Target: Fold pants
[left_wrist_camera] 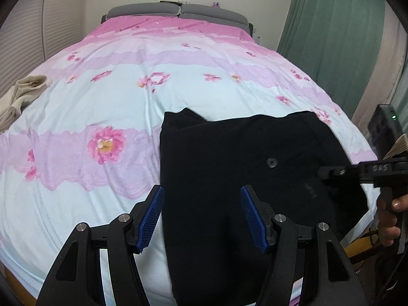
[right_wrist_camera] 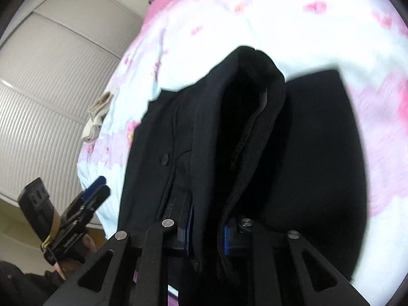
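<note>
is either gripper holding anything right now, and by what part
The right gripper is shut on the black fabric pants, pinching a raised fold at the waistband end near the button. The left gripper is open, holding nothing.

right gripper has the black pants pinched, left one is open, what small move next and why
Probably carry the right gripper, shut on a raised fold of the black pants, across the flat part on the bed and lay it down. The left gripper hovers open, free to steady the near edge.

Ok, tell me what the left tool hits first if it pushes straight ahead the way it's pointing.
Most likely the black pants: the left tool is open, and the dark fabric lies directly between and beyond its blue pads. Depth is unclear, but nothing else lies ahead of it before the floral bedspread.
</note>
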The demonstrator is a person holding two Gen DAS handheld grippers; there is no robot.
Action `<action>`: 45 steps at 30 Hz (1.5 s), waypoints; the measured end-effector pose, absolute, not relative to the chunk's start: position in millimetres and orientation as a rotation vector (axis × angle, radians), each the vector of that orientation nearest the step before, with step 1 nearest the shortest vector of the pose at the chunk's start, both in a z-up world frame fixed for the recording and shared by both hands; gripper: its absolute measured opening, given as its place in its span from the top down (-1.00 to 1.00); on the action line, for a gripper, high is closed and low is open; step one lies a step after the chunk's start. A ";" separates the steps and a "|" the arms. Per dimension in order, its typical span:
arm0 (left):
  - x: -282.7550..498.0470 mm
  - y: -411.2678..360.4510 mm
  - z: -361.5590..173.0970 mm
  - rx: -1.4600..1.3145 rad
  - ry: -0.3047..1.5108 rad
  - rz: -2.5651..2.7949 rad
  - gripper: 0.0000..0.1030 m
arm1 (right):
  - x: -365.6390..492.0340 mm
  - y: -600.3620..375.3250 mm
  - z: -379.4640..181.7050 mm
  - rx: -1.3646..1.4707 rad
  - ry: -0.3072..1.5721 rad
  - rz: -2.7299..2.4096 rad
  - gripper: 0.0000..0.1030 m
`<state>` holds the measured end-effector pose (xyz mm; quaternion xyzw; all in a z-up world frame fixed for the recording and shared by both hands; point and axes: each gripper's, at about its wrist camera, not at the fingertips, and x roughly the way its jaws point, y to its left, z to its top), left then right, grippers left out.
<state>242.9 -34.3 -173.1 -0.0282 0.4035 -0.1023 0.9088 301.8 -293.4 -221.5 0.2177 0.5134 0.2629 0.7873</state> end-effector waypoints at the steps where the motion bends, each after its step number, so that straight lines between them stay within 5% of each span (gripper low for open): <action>1: 243.3 -39.0 -171.6 -0.052 0.829 -0.219 -0.19 | 300.5 -297.3 -213.0 0.469 1.084 0.563 0.66; 8: 247.4 -64.4 -177.5 -0.015 0.846 -0.259 -0.20 | 295.0 -344.2 -234.8 0.495 1.137 0.461 0.62; 13: 249.0 -69.2 -186.1 0.018 0.861 -0.249 -0.20 | 290.6 -342.1 -262.3 0.513 1.125 0.415 0.30; 20: 249.0 -64.0 -183.2 0.007 0.859 -0.256 -0.20 | 275.3 -331.3 -221.4 0.317 1.071 0.306 -0.21; 30: 264.2 -33.4 -160.9 -0.014 0.812 -0.205 -0.26 | 325.5 -297.2 -134.6 -0.029 0.977 0.424 -0.21; 38: 273.5 11.3 -166.8 -0.061 0.824 -0.114 -0.26 | 411.3 -189.3 -148.1 -0.264 1.048 0.690 -0.16; 41: 277.6 19.0 -170.7 -0.076 0.832 -0.106 -0.26 | 439.3 -156.3 -179.2 -0.324 1.147 0.796 0.40; 45: 281.9 21.2 -173.4 -0.085 0.832 -0.114 -0.26 | 463.3 -135.4 -206.4 -0.345 1.233 0.872 0.44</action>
